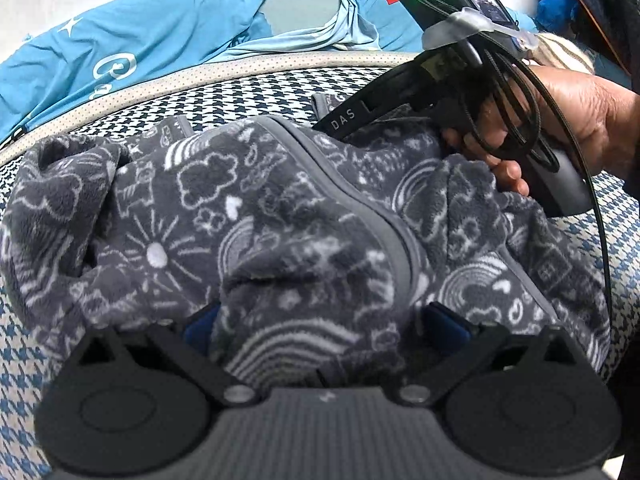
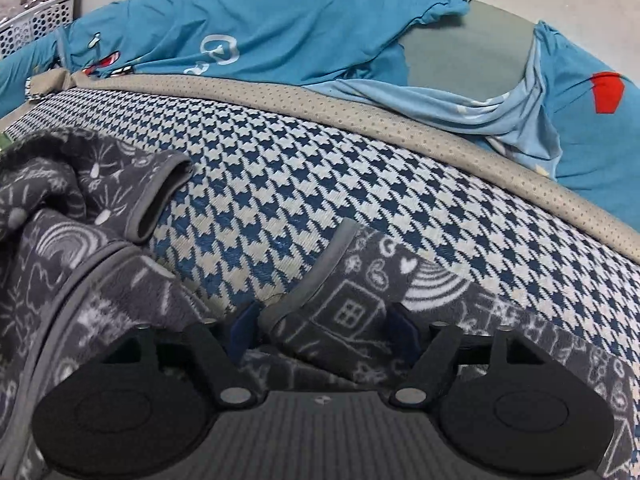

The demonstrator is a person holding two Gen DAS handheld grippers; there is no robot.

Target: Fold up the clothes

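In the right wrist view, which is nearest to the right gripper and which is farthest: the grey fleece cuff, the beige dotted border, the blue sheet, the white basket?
From the right gripper, nearest first:
1. Grey fleece cuff, between the open fingers.
2. Beige dotted border, across the middle, beyond the houndstooth cover.
3. Blue sheet, behind the border.
4. White basket, far top left corner.

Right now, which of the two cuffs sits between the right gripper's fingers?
The nearer cuff, with the house drawing beside it, lies between the right gripper fingers. The other cuff lies farther left, folded over, clear of the gripper.
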